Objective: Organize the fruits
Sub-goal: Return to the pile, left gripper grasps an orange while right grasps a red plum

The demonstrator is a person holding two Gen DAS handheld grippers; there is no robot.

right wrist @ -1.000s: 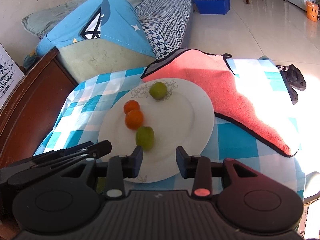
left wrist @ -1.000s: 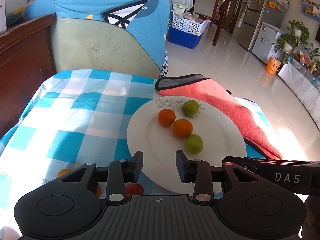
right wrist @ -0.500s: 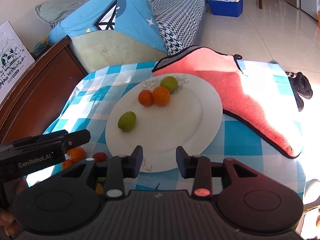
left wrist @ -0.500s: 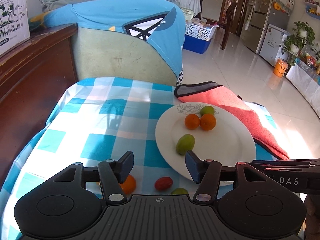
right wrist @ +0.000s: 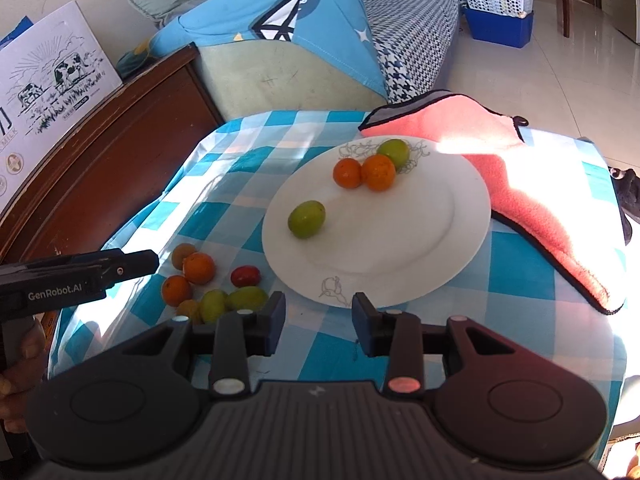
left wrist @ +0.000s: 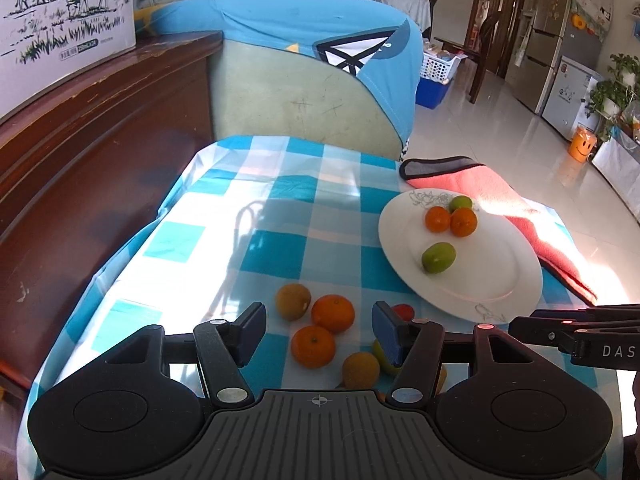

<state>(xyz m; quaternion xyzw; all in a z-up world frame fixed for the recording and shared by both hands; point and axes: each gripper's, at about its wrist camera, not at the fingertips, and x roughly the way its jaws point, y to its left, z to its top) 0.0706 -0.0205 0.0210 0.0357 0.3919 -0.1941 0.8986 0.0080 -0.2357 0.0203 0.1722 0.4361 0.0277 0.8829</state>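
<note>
Left gripper (left wrist: pixel 318 330): jaws apart, empty, hovering over loose fruit on the checked tablecloth (left wrist: pixel 276 196). Nearest orange (left wrist: pixel 313 346) lies just ahead between the jaws; round, no long axis. Second orange (left wrist: pixel 333 313) and brownish fruit (left wrist: pixel 293 301) just beyond. Right of them, white plate (left wrist: pixel 500 280) holds four fruits. Right gripper (right wrist: pixel 319 320): jaws apart, empty, farther from the cluster. Room: sofa, tiled floor.

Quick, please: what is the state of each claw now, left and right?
Left claw: open, holding nothing, above the loose fruits.
Right claw: open, holding nothing, at the plate's near rim.
</note>
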